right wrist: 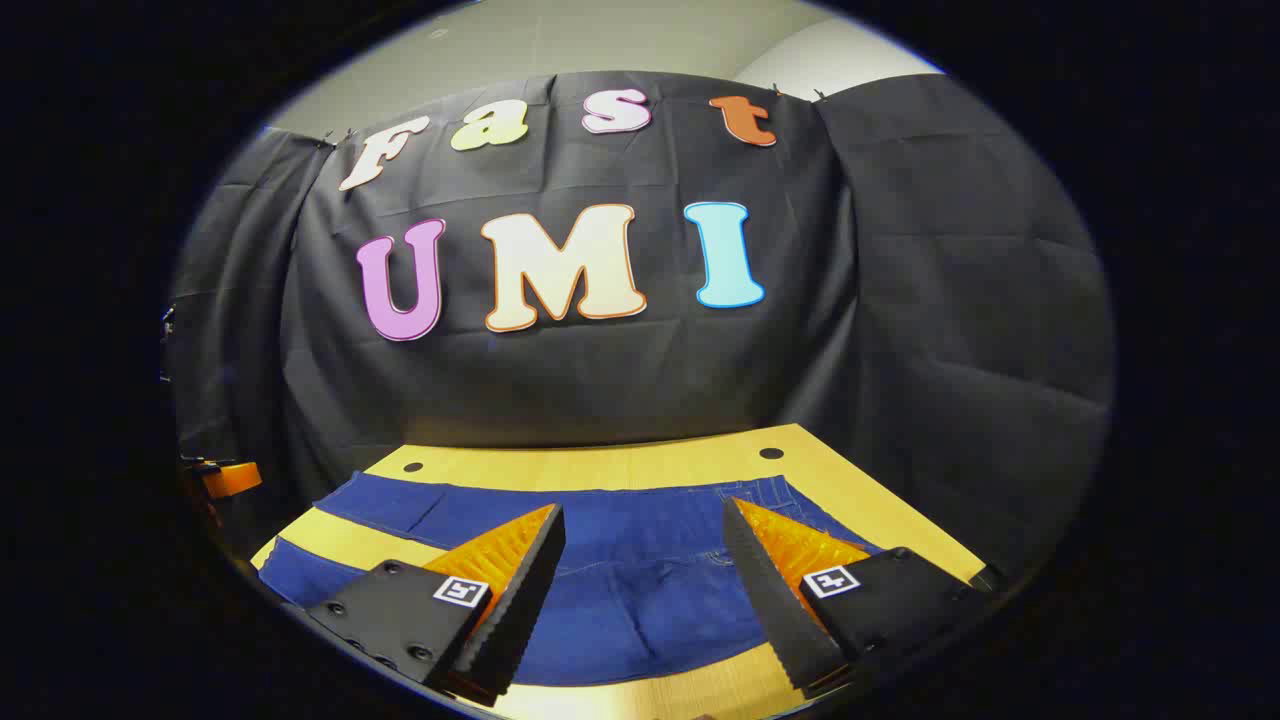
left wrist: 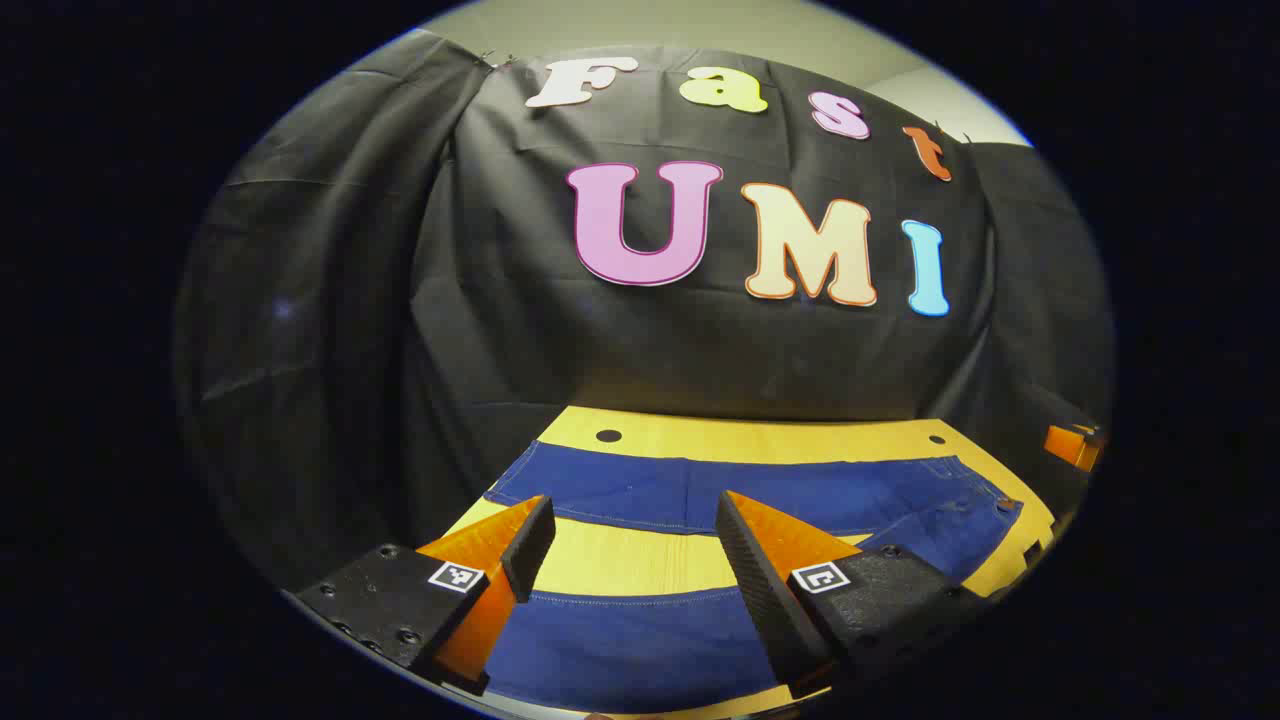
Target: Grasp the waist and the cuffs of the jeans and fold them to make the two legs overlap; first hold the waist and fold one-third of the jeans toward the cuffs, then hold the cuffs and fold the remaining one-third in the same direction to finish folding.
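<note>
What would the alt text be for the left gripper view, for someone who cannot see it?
Blue jeans lie spread flat on a wooden table, their two legs apart with a strip of bare wood between them. The left gripper hangs open just above them, holding nothing. A black cloth wall stands behind the table.

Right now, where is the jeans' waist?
In the right gripper view, the waist lies flat on the wooden table, at the jeans' far right end.

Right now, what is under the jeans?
The jeans lie flat on a wooden table. Bare wood shows between the two legs and around the edges. The wood right beneath the cloth is covered, so nothing there can be seen.
</note>
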The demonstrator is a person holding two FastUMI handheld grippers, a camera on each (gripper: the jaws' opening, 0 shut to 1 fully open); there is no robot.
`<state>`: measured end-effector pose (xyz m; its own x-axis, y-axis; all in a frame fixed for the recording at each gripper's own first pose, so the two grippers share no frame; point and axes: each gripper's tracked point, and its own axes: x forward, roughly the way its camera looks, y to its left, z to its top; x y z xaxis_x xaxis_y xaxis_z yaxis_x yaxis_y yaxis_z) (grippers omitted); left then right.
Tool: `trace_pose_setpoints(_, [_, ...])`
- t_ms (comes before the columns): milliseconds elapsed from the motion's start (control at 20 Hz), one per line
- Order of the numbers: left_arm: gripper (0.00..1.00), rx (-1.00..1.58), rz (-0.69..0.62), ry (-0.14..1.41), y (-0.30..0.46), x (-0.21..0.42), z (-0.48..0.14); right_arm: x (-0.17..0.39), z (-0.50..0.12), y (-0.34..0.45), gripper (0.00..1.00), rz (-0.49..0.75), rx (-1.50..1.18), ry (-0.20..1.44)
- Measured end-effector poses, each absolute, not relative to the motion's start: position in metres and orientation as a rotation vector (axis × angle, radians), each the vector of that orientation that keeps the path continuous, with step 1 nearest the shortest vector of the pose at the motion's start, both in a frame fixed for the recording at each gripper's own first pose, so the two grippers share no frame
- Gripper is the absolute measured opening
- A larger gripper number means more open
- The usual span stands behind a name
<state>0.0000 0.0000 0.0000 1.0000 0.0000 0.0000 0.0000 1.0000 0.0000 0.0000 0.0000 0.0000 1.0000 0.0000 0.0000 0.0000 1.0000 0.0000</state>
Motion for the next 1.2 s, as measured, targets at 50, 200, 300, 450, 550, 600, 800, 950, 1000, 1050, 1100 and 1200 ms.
trace_pose_setpoints(50, [0.95,0.007,-0.020,0.013,-0.002,0.001,-0.003,0.000,0.000,0.001,0.98,0.005,-0.002,0.005])
trace_pose_setpoints(200, [0.96,0.047,-0.090,0.065,-0.005,0.002,-0.022,-0.002,-0.004,0.001,0.98,0.013,-0.002,0.018])
trace_pose_setpoints(300, [0.96,0.084,-0.141,0.105,-0.007,0.001,-0.037,-0.006,-0.010,0.000,0.98,0.013,-0.006,0.036])
trace_pose_setpoints(450, [0.96,0.127,-0.224,0.171,-0.010,-0.003,-0.063,-0.013,-0.020,-0.003,0.98,0.003,-0.020,0.076])
trace_pose_setpoints(550, [0.96,0.164,-0.281,0.214,-0.011,-0.008,-0.081,-0.020,-0.029,-0.002,0.98,0.003,-0.024,0.106])
trace_pose_setpoints(600, [0.96,0.189,-0.315,0.238,-0.013,-0.013,-0.092,-0.023,-0.034,-0.001,0.98,0.006,-0.030,0.123])
trace_pose_setpoints(800, [0.96,0.328,-0.477,0.399,-0.012,-0.036,-0.143,-0.035,-0.054,0.003,0.98,0.018,-0.093,0.188])
trace_pose_setpoints(950, [0.96,0.387,-0.538,0.519,0.001,-0.053,-0.178,-0.039,-0.068,0.009,0.98,0.036,-0.087,0.228])
trace_pose_setpoints(1000, [0.97,0.395,-0.552,0.553,0.004,-0.057,-0.186,-0.041,-0.074,0.011,0.99,0.043,-0.076,0.241])
trace_pose_setpoints(1050, [0.97,0.408,-0.571,0.590,0.006,-0.063,-0.194,-0.041,-0.077,0.015,0.98,0.048,-0.071,0.253])
trace_pose_setpoints(1100, [0.97,0.419,-0.611,0.637,0.005,-0.072,-0.207,-0.043,-0.082,0.016,0.98,0.051,-0.072,0.264])
trace_pose_setpoints(1200, [0.96,0.464,-0.658,0.714,0.012,-0.085,-0.225,-0.043,-0.087,0.017,0.98,0.050,-0.084,0.275])
